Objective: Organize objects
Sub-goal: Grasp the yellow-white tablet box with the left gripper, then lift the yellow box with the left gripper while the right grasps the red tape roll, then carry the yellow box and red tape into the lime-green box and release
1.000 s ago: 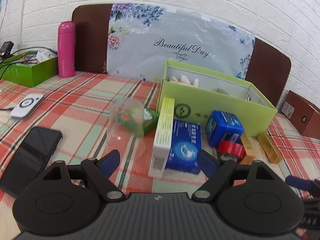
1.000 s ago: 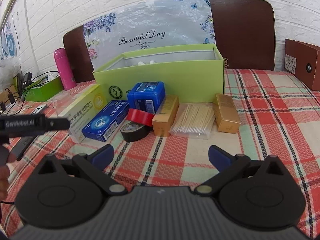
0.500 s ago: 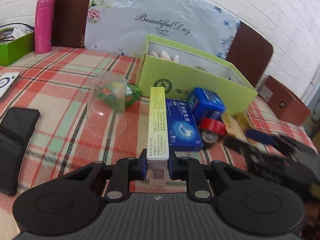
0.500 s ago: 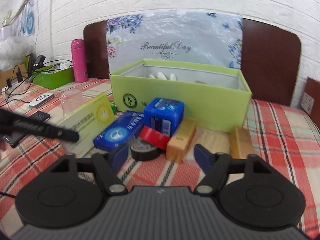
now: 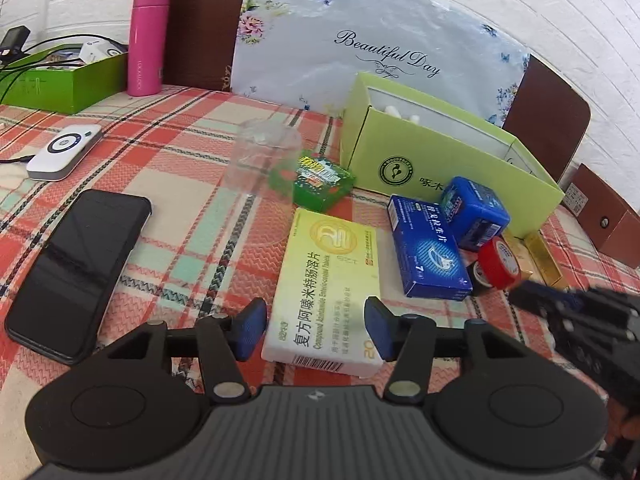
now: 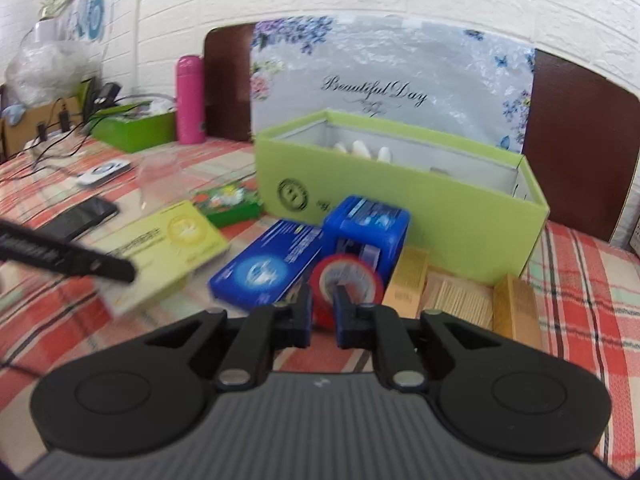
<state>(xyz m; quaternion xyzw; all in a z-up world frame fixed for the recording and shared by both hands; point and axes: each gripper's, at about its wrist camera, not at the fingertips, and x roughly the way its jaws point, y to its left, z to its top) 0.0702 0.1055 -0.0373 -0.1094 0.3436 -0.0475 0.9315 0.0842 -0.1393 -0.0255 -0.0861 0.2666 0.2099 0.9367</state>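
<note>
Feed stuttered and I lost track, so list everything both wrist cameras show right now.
open box: 1, light green, back centre
medicine box: 1, yellow, flat, front centre
flat carton: 1, blue, right of it
cube box: 1, blue, by open box
red tape roll: 1, red, atop black roll
black roll: 1, black, under it
gold boxes: 2, gold, flanking toothpicks
toothpicks: 1 pack, clear
small box: 1, green, beside cup
cup: 1, clear, centre
phone: 1, black, left
flask: 1, pink, back left
left tongs: just opened, straddling medicine box
right tongs: shut, seemingly on red tape roll's rim
</note>
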